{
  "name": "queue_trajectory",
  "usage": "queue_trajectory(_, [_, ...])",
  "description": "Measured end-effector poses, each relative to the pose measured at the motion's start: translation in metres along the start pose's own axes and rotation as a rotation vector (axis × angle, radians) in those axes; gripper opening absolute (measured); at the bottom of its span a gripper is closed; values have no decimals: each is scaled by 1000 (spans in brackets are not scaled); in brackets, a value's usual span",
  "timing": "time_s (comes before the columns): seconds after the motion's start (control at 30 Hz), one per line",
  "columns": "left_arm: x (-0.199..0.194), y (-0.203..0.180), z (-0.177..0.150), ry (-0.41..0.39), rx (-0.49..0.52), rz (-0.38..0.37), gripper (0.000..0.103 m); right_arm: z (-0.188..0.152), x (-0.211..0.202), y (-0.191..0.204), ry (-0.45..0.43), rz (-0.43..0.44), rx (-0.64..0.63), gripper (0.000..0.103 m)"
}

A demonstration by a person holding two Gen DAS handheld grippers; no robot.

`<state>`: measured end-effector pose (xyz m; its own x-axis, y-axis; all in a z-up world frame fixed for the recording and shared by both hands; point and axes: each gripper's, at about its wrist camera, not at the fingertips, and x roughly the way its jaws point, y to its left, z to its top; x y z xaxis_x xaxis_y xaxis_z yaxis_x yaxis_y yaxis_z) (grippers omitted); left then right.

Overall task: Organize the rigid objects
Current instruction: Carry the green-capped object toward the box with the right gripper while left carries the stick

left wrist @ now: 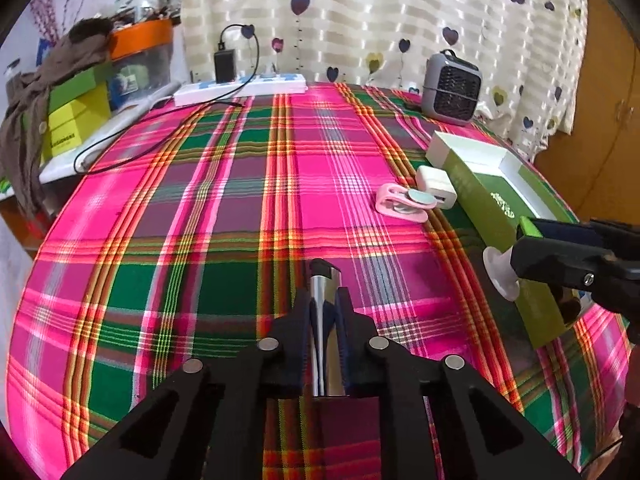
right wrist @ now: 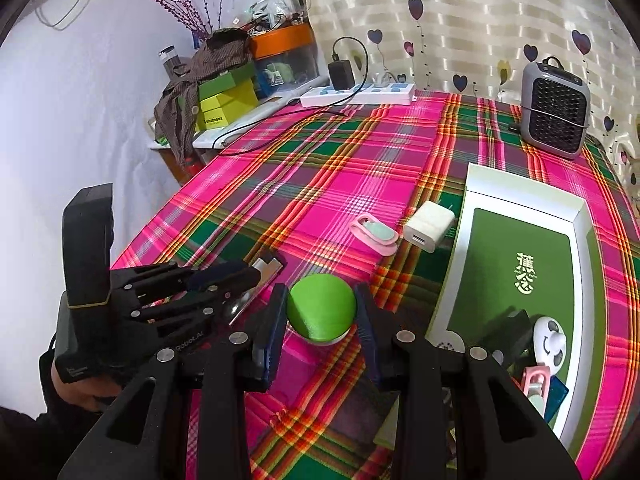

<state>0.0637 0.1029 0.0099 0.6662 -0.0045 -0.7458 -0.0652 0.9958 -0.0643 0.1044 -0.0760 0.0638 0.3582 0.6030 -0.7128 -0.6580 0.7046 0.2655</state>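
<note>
I have two items in hand over the plaid tablecloth [left wrist: 224,208]. My left gripper [left wrist: 326,312] is nearly closed on a slim silver lighter-like piece [left wrist: 322,284], its dark cap poking out past the fingertips. I judge it stiff, light and slick on its polished sides, so holding it across the flat faces near mid-length looks safest against it squirting out. My right gripper [right wrist: 322,312] stands about half open with a green-topped round object [right wrist: 322,310] between the pads [right wrist: 366,312]; they look to be on its sides, but I cannot tell how firmly. It seems hard and smooth, likely to roll, and best gripped across its widest part. To the right lies the open green and white box [right wrist: 520,256], with small items already at its near end. Just beside it sit a white charger cube [right wrist: 428,226] and a pink clip [right wrist: 374,234], which crowd the box's left wall. A grey mini fan [right wrist: 556,112] and a power strip [right wrist: 356,94] stand well back.
</note>
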Motion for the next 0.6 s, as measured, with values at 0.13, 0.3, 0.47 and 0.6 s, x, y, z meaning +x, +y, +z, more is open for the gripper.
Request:
queue_trajectory(0.13, [6, -1, -1, 31, -4, -31, 18, 0, 0, 0, -1, 3, -2, 35])
queue_trajectory(0.3, [9, -6, 0, 39, 19, -17, 18, -1, -2, 0, -4, 1, 1, 35])
queue_trajectory(0.47, [7, -9, -2, 33, 27, -20, 10, -2, -6, 0, -11, 0, 5, 35])
queue_trajectory(0.6, [2, -13, -3, 11, 37, -28, 10, -2, -10, -2, -18, -2, 8, 35])
